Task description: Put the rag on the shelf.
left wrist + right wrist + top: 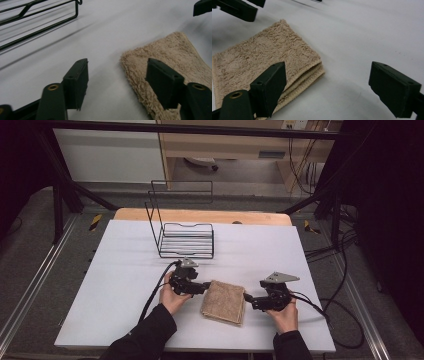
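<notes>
Can't read any text, labels, brands or numbers anywhere here, not on the table stuff or the background.

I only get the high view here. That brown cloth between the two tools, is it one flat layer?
Observer: No. The right gripper view shows the folded towel stacked in several layers at its near edge.
Operator: Is the left tool gripping it?
Observer: No. The left gripper stands open: one jaw is over the towel's edge, the other over the bare table.
Operator: And the right one?
Observer: The right gripper is open too, one jaw by the towel's corner, the other over bare table.
</notes>
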